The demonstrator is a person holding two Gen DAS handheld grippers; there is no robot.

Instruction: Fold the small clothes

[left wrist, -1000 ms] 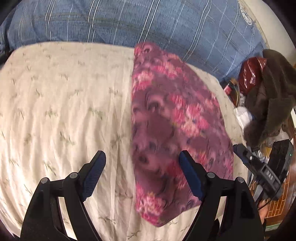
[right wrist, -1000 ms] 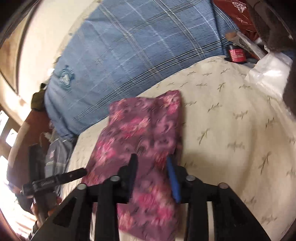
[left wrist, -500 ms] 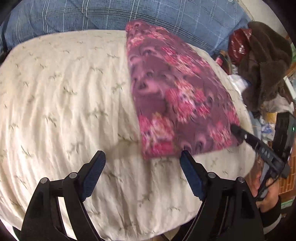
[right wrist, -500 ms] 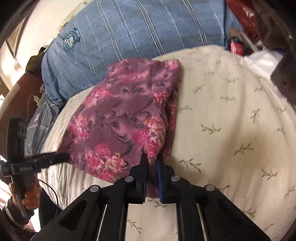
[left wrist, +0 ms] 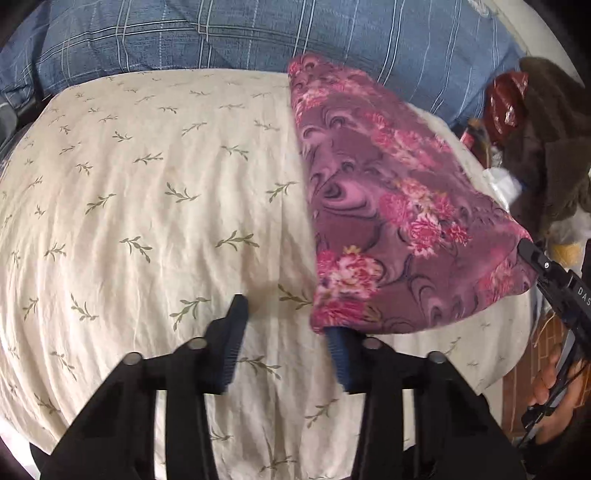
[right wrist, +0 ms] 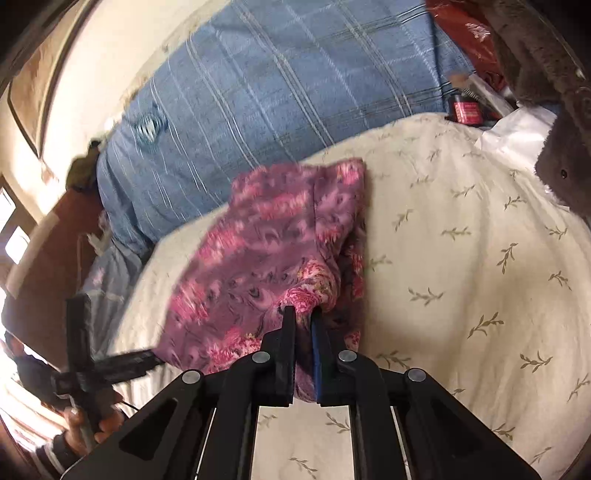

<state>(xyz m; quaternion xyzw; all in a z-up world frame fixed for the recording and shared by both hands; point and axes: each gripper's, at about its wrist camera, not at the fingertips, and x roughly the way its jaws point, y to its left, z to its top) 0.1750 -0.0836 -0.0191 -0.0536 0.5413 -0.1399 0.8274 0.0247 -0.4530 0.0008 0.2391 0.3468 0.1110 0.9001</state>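
Observation:
A purple garment with pink flowers [left wrist: 399,221] lies folded on the cream leaf-print bedsheet [left wrist: 147,184]. My left gripper [left wrist: 286,332] is at its near left corner. The jaws are closing, and the corner drapes over the tip of the right finger [left wrist: 338,354]. Only sheet lies between the pads. My right gripper [right wrist: 302,317] is shut on the other near corner of the garment [right wrist: 266,251] and holds it slightly raised. That right gripper [left wrist: 546,273] also shows at the garment's right tip in the left wrist view. A hand holds the left gripper [right wrist: 110,365] at lower left in the right wrist view.
A blue plaid cushion [left wrist: 258,33] runs along the far edge of the bed. A brown furry item [left wrist: 546,147], a red bag [left wrist: 506,103] and a white plastic bag [right wrist: 517,136] crowd one side. The sheet falls away at the near edge.
The right gripper went from part open to shut on the garment's corner and drew it up. The left gripper moved to the near left corner and its jaws narrowed.

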